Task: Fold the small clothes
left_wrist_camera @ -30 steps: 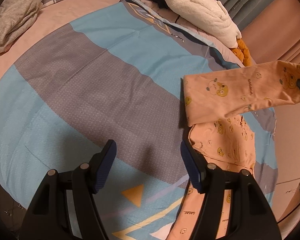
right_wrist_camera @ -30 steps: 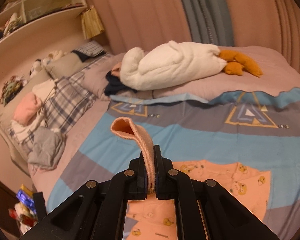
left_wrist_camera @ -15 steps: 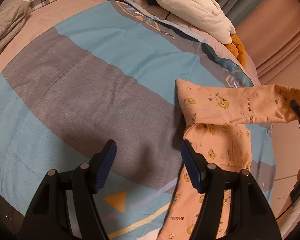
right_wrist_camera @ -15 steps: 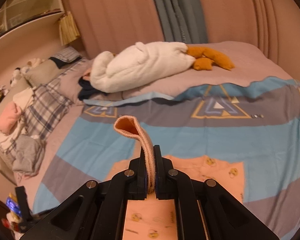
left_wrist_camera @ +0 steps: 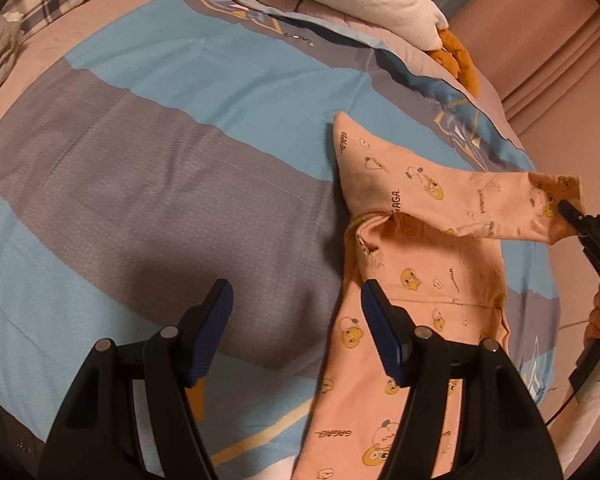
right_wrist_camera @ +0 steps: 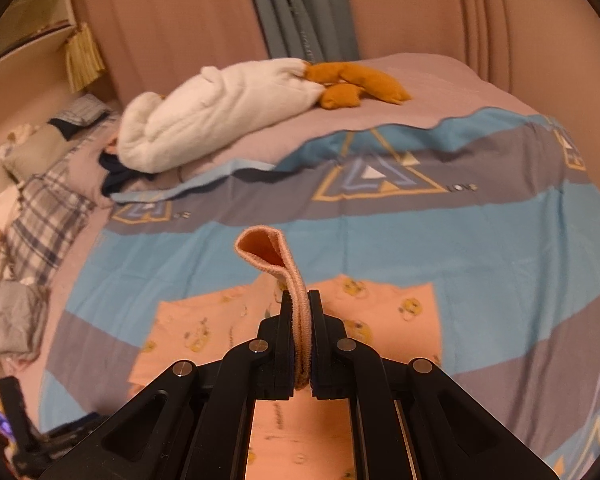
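Note:
A small peach garment (left_wrist_camera: 416,292) printed with yellow cartoon faces lies on the blue and grey bedspread (left_wrist_camera: 148,184). One leg of it (left_wrist_camera: 452,196) is lifted and folded across to the right. My right gripper (right_wrist_camera: 301,312) is shut on that leg's cuff (right_wrist_camera: 272,252), which loops up above the jaws. It also shows in the left wrist view (left_wrist_camera: 568,208), at the right edge. My left gripper (left_wrist_camera: 296,304) is open and empty, low over the bedspread, its right finger (left_wrist_camera: 380,332) over the garment's left edge.
A white plush toy (right_wrist_camera: 216,112) with orange feet (right_wrist_camera: 356,84) lies at the head of the bed. Plaid pillows (right_wrist_camera: 48,220) and a grey cloth (right_wrist_camera: 12,320) pile at the left. Curtains (right_wrist_camera: 300,4) hang behind the bed.
My right gripper has carried the cuff further right and forward, stretching the folded leg across the garment. My left gripper has moved right, closer to the garment.

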The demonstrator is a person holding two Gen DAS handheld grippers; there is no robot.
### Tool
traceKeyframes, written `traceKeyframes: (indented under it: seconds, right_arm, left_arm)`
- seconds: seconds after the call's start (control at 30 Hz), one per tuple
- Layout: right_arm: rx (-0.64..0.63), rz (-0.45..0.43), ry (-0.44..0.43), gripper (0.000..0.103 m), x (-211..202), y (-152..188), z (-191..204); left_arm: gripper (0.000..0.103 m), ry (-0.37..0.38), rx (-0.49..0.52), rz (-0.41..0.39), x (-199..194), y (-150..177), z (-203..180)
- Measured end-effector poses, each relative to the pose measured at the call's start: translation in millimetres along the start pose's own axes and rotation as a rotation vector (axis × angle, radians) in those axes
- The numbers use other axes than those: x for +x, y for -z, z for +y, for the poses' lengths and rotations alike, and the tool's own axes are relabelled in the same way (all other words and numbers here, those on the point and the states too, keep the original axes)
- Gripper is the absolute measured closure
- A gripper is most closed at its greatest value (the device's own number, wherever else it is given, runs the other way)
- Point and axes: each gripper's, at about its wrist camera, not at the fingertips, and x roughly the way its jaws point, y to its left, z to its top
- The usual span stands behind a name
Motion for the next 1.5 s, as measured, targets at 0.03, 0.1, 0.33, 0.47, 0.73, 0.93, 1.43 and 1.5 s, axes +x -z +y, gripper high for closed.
traceKeyframes:
  seconds: [0.03,0.1,0.33,0.47,0.73,0.93,1.43,1.5]
  right_arm:
    - [0.006,0.005,0.01,0.096,1.1,2.3,-3.8]
    - [0.027,0.019,0.013,0.096,3.5,6.6,-13.0]
    - [0.073,0.064,0.033,0.096,14.2,21.1,-33.8]
    - [0.08,0.083,0.057,0.096,20.1,26.7,-40.8]
    - [0.091,0.072,0.078,0.096,18.3,30.0,-54.5]
    - [0.121,0.072,0.092,0.096,19.3,34.7,-73.2]
    - [0.218,0.171,0.089,0.096,45.9,65.0,-106.6]
    - [0.236,0.183,0.091,0.096,48.3,68.6,-110.5]
  left_arm:
    - [0.037,0.006,0.006,0.005,1.5,0.0,-2.4]
    - [0.037,0.018,0.012,0.016,5.2,-1.6,-7.4]
    - [0.044,0.072,-0.01,0.049,20.8,-13.2,-19.4]
    - [0.049,0.069,0.006,0.054,30.9,-16.3,-33.7]
    - [0.073,0.03,0.05,0.104,68.1,-15.4,-51.3]
    - [0.077,-0.013,0.029,0.095,82.4,-18.2,-44.0]
    - [0.075,-0.003,0.015,0.092,82.5,-17.4,-36.5]
    - [0.075,-0.001,0.015,0.093,82.2,-17.2,-35.8]
